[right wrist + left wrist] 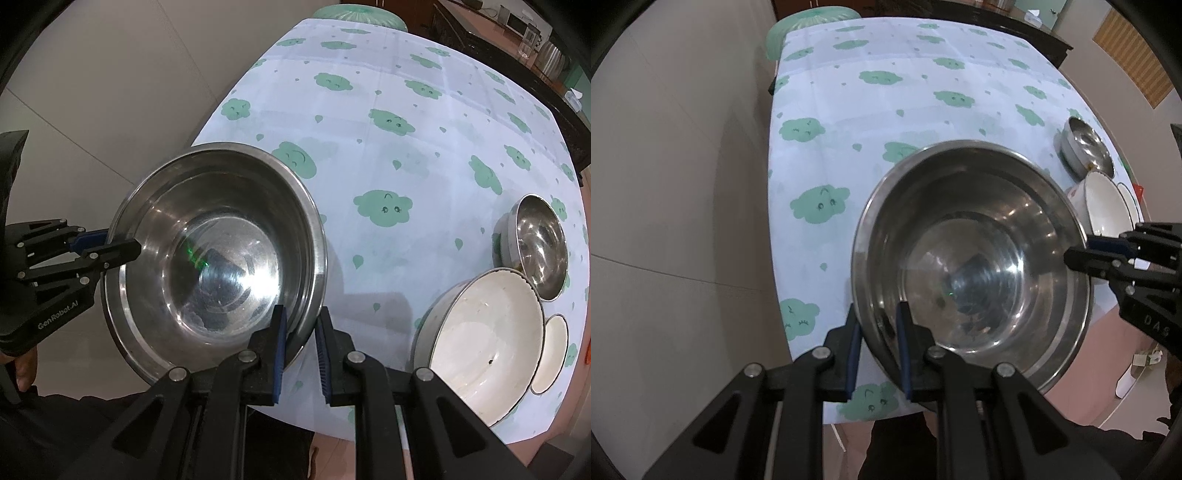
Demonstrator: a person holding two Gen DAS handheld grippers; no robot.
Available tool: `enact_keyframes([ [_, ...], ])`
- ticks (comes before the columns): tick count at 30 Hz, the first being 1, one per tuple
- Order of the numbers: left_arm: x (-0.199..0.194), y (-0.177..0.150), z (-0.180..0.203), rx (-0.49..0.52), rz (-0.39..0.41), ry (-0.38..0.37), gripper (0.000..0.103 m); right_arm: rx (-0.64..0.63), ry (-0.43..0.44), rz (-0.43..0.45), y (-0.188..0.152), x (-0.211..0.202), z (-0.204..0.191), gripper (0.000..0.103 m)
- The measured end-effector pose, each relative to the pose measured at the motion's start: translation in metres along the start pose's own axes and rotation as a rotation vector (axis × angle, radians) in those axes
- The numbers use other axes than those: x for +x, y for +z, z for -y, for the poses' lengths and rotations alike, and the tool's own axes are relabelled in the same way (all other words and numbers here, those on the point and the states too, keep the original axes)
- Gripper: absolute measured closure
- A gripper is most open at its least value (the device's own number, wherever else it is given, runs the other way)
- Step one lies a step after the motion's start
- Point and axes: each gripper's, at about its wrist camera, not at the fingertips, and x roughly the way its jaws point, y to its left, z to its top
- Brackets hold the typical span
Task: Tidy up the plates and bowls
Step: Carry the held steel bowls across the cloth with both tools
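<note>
Both grippers hold one big steel bowl (971,266) by opposite rim walls: the left gripper (877,332) pinches the wall at about 7 o'clock in its own view, and the right gripper (301,328) pinches the opposite wall, at 5 o'clock of the bowl in the right view. Each pair of jaws stands narrow, with one pad inside the bowl and one outside. The bowl is empty. It sits at the near left part of the table (886,110), partly past the table's near edge; whether its base touches the cloth cannot be told.

The step in hand looks like a two-handed carry or set-down of this bowl, likely toward the other dishes. The next move calls for both hands to travel together and keep the rim level, since the thin polished wall could slip through the pads if one side leads.

In the right view, at 3 to 5 o'clock, the rest of the ware stands grouped:
- a white bowl (487,350), nearest, with specks inside
- a small steel bowl (541,247) just behind it
- a small white dish (552,354) at its right side

These three sit close together, so little room is left among them. The cloth between the big bowl and the group is bare. A green stool (809,22) stands at the table's far end, at 11 o'clock.
</note>
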Motion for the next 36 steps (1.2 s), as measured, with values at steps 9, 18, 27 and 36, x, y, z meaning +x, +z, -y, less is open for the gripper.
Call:
enact_keyframes([
  [9,0.009,-0.001,0.002,0.002,-0.019,0.0,0.088,0.006,0.002,-0.019,-0.003,0.008,0.002,0.086],
  [18,0.022,-0.003,0.001,-0.004,-0.047,-0.003,0.088,0.014,0.012,-0.056,-0.002,0.018,0.001,0.086],
  [27,0.028,-0.002,0.002,0.001,-0.064,-0.006,0.088,0.02,0.008,-0.089,-0.001,0.023,0.002,0.086],
  [36,0.028,-0.002,0.005,0.014,-0.058,0.01,0.088,0.022,0.01,-0.102,-0.002,0.027,0.003,0.086],
])
